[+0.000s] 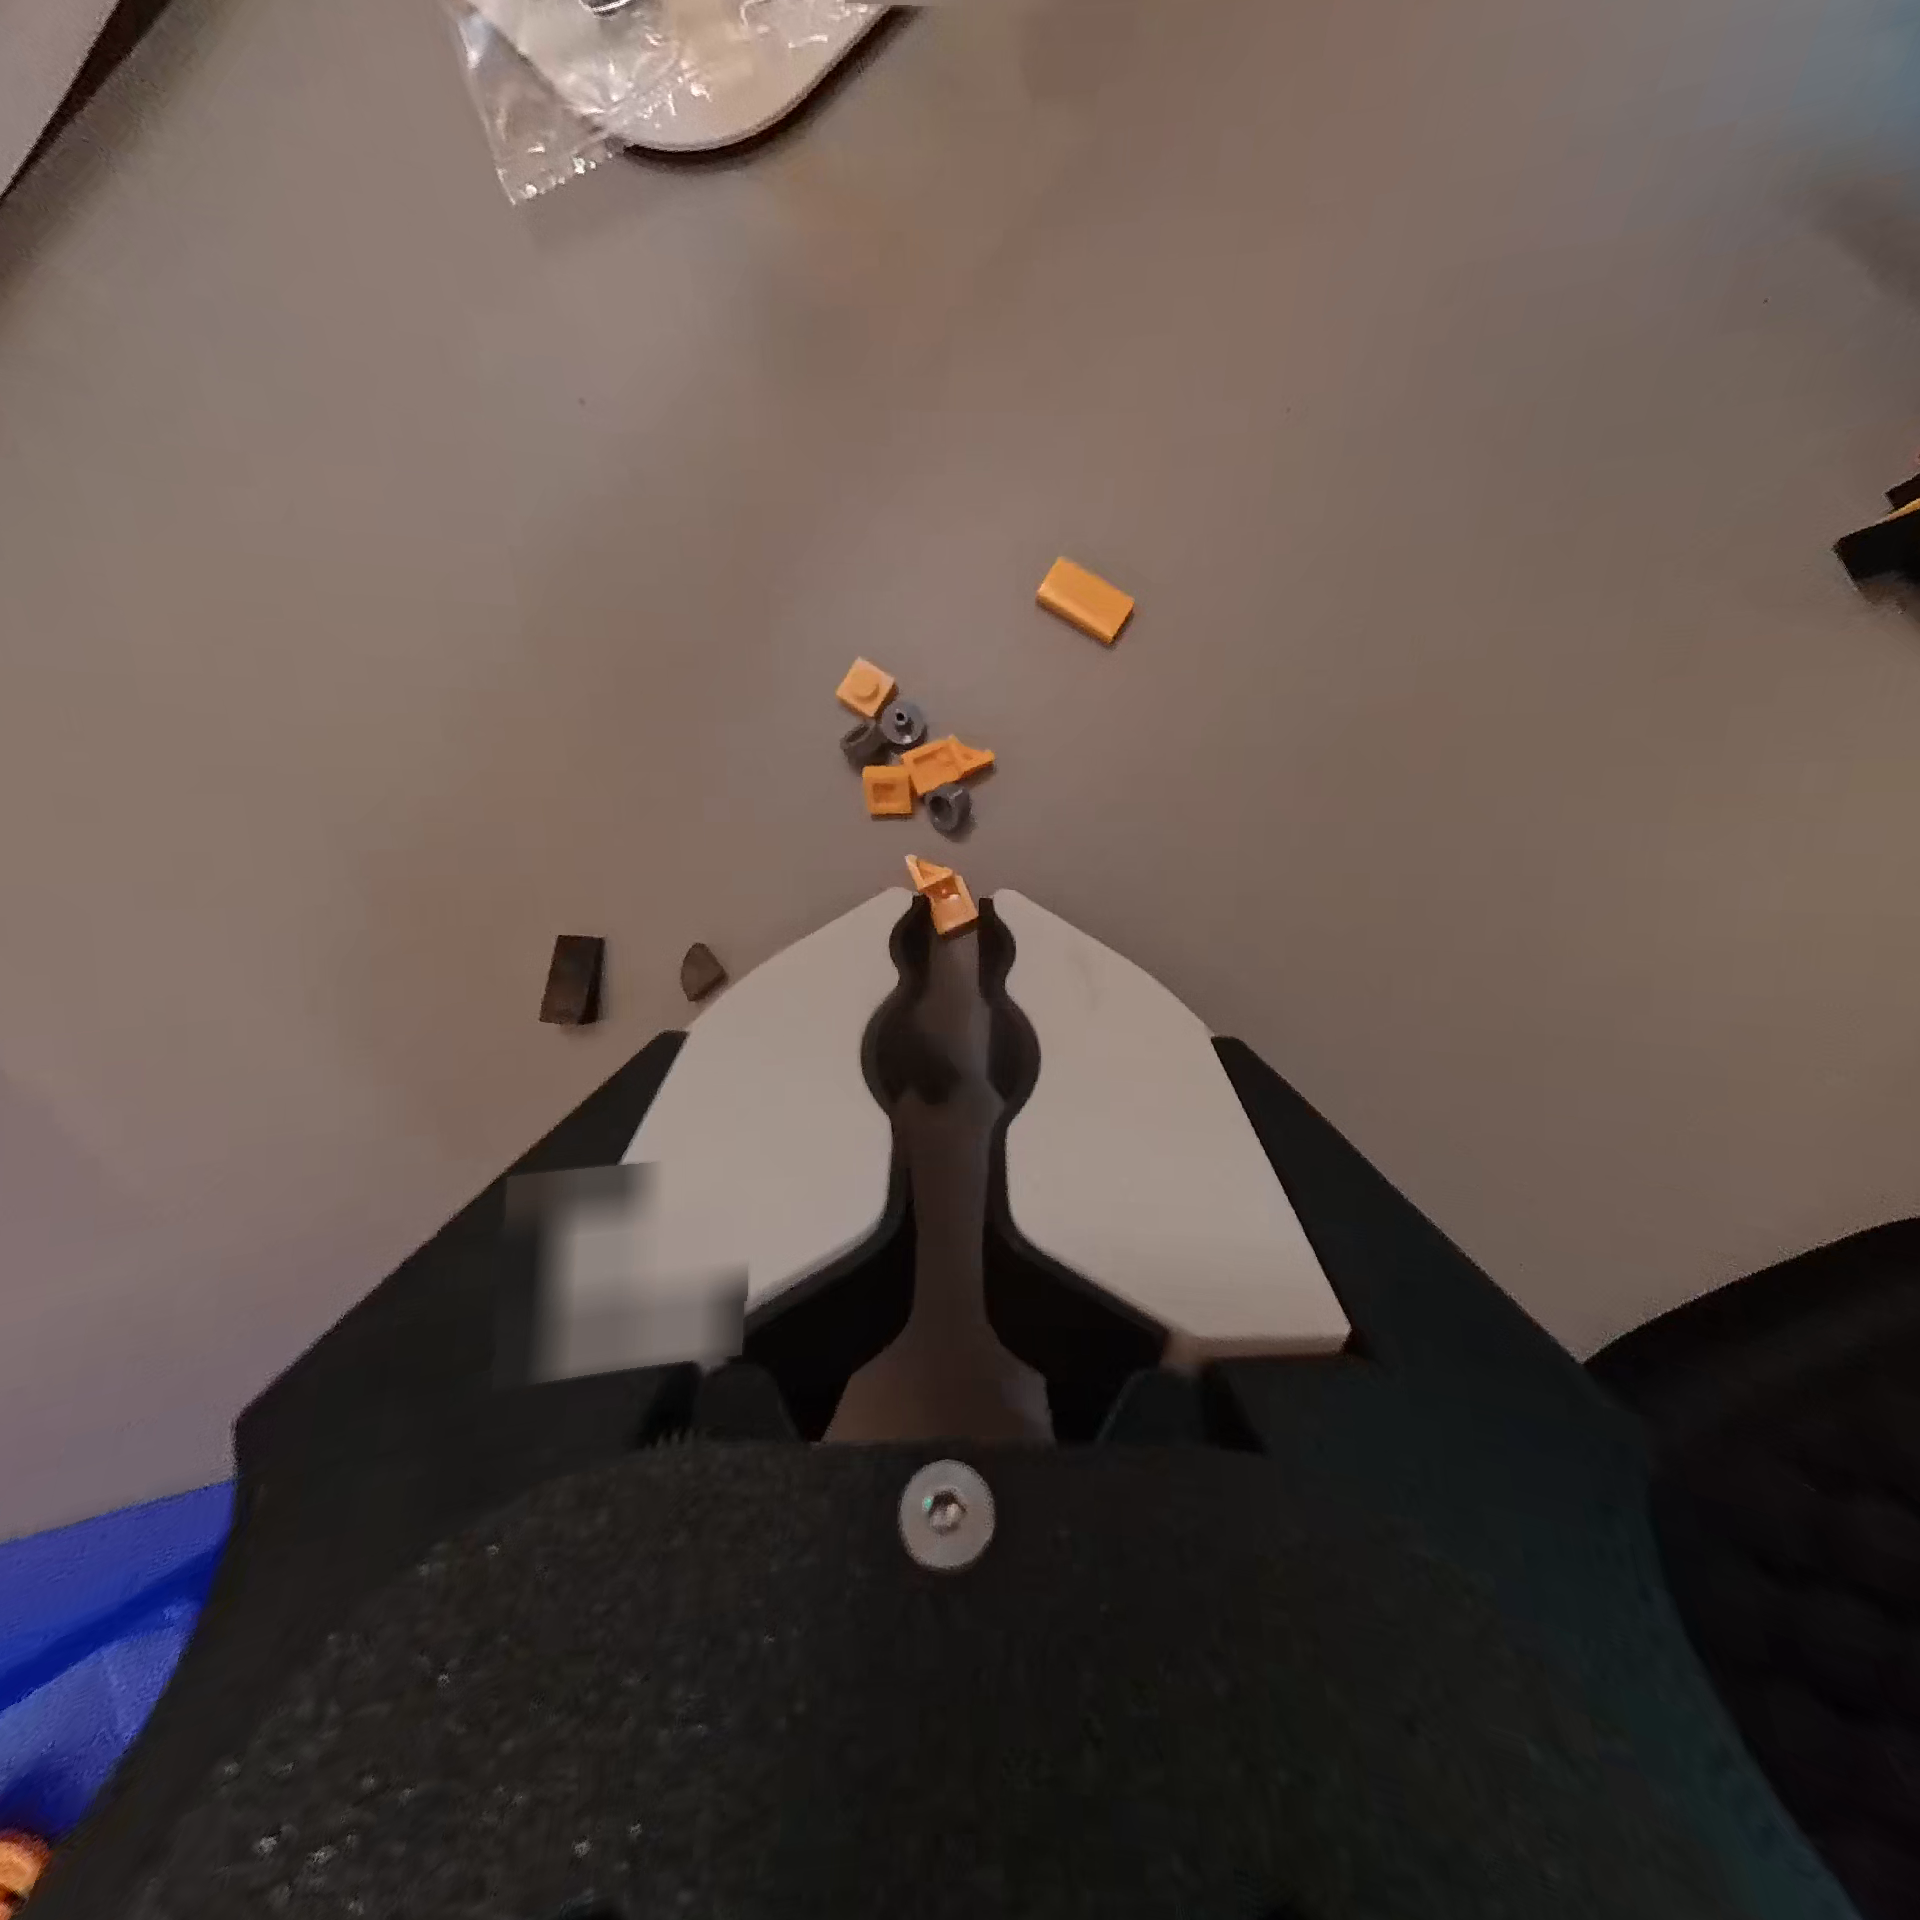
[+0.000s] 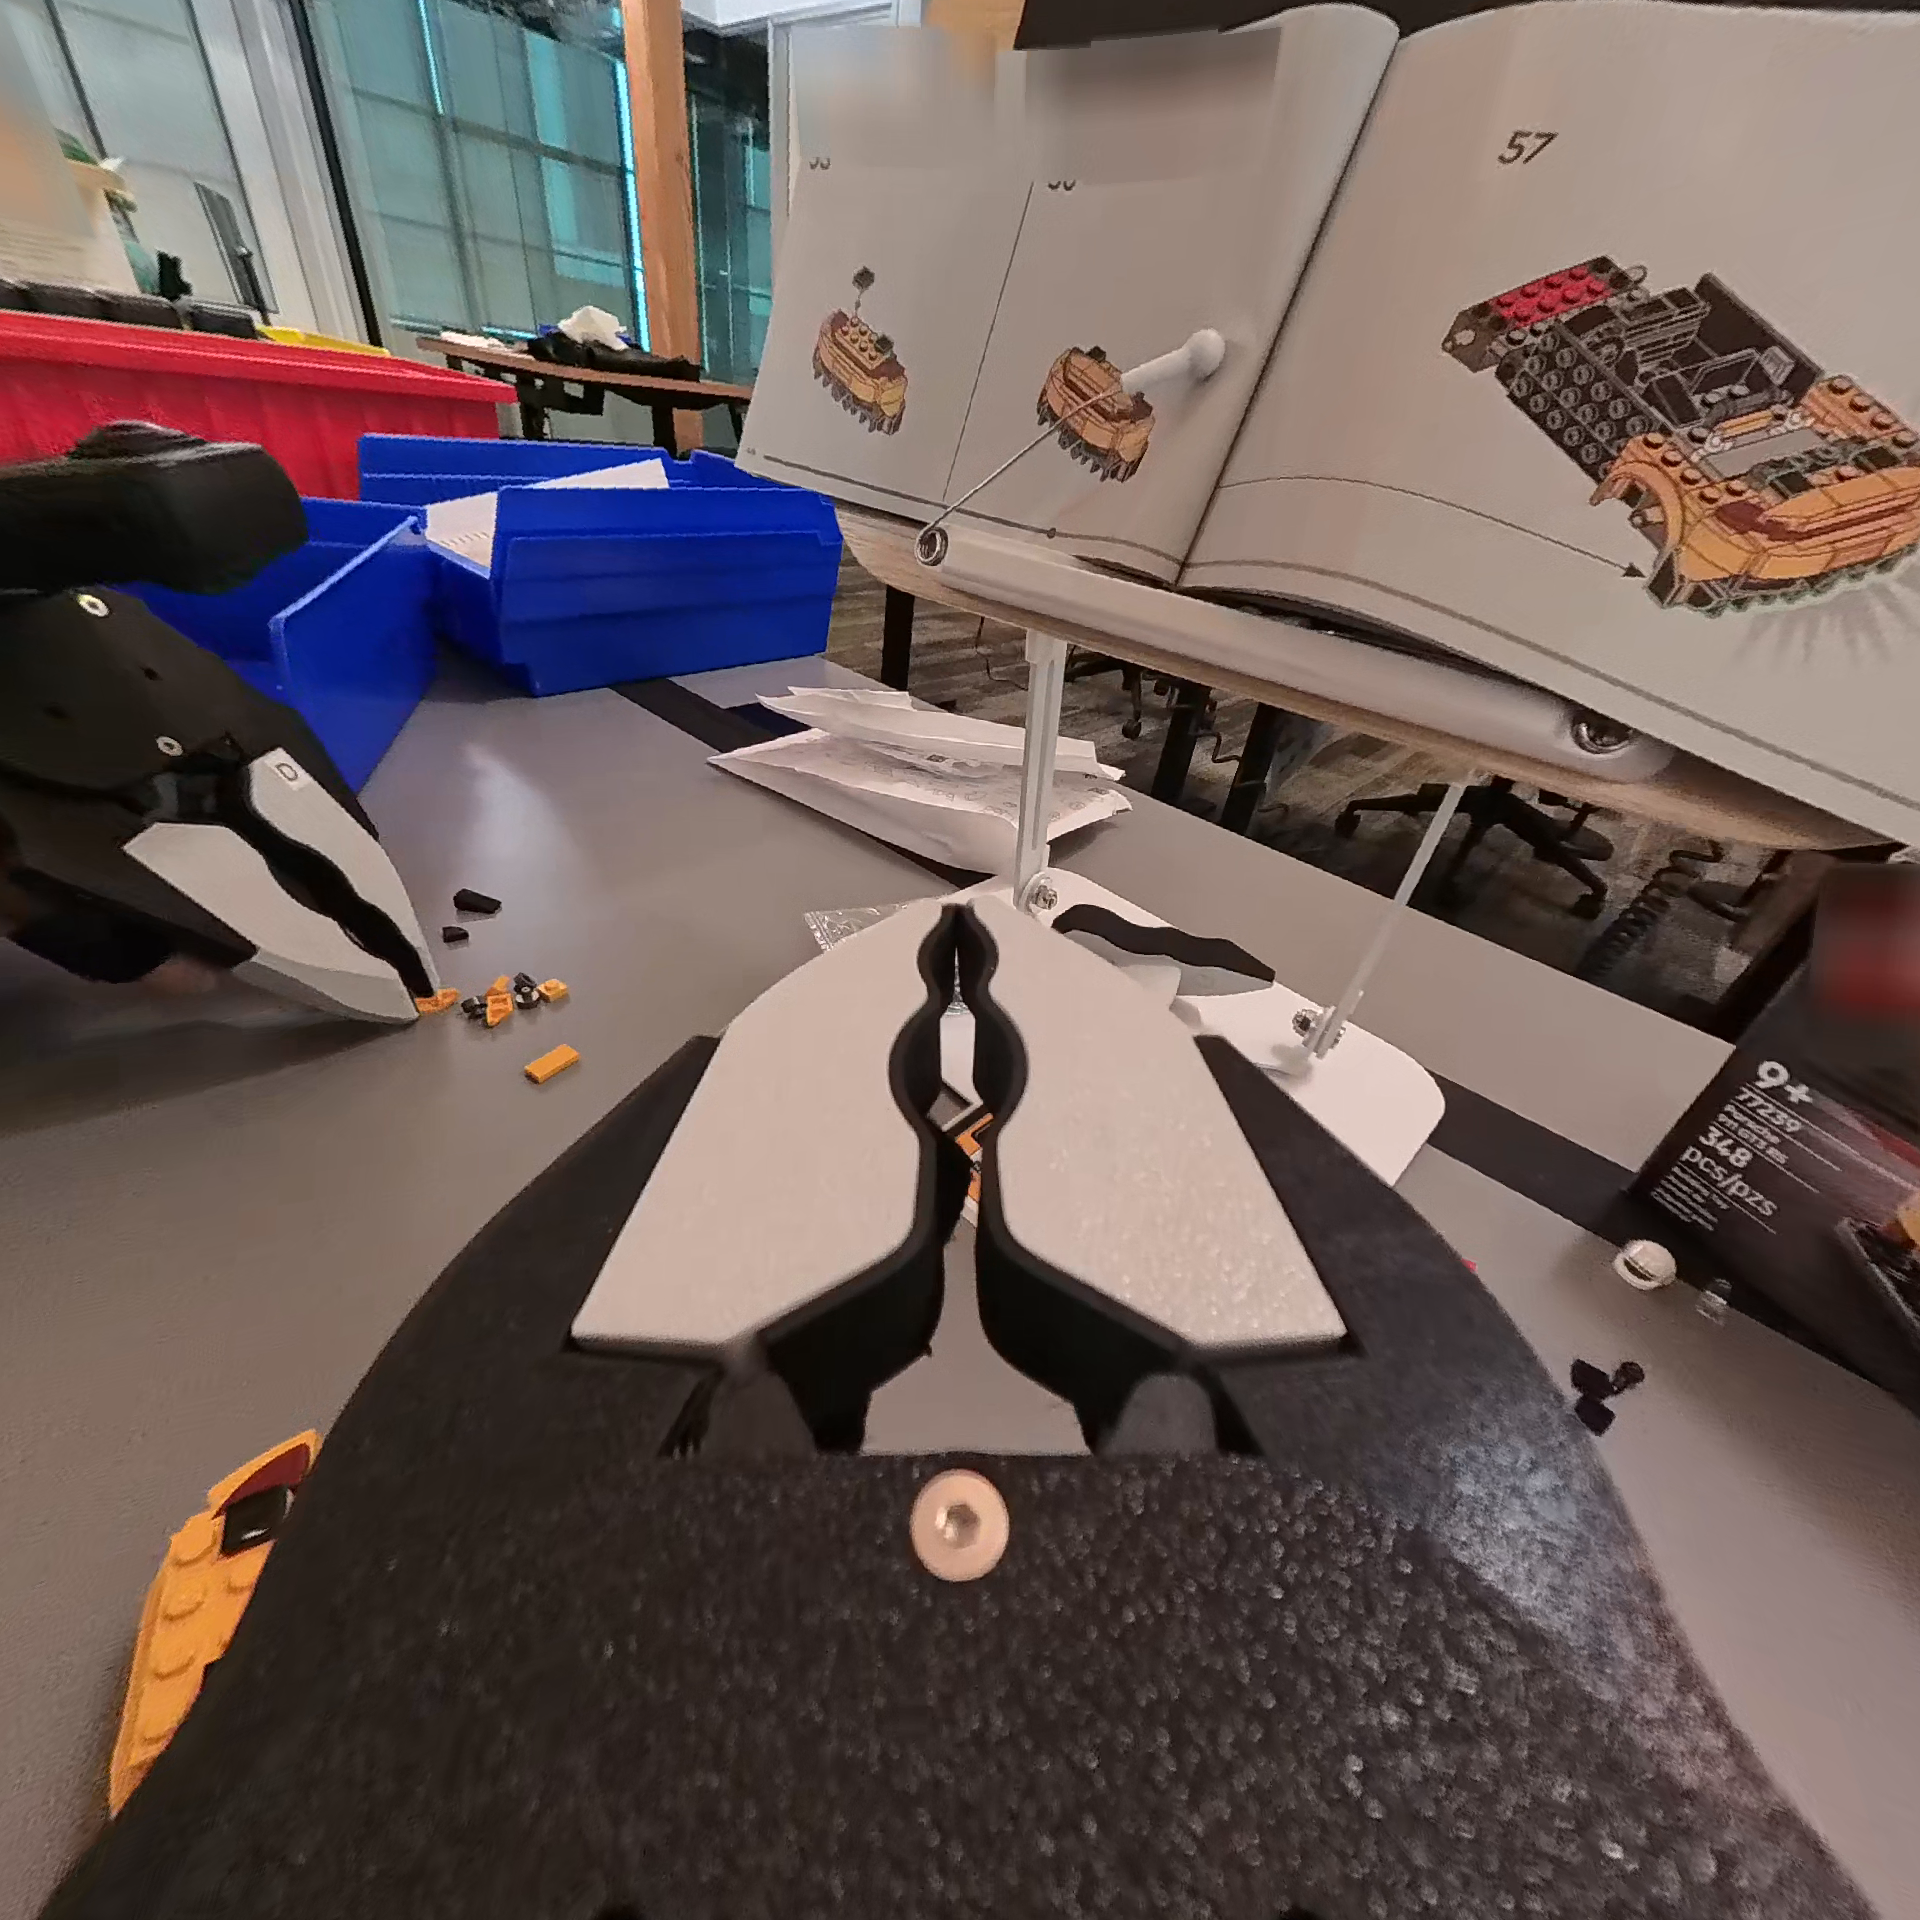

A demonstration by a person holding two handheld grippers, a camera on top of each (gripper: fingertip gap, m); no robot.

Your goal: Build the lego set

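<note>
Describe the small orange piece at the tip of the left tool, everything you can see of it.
The small orange piece is a tiny plastic Lego part, flat and squarish with a square recess on its upturned face and an angled tip at its far end. It sits tilted between the two fingertips of the left tool, which look closed on it, just above or on the grey table. It lies apart from the nearby cluster of orange and grey pieces farther out.

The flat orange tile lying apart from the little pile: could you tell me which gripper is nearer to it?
Left. The left gripper is down at the pile of small pieces, just beside the flat orange tile. The right gripper is raised, well off to the tile's right.
</note>
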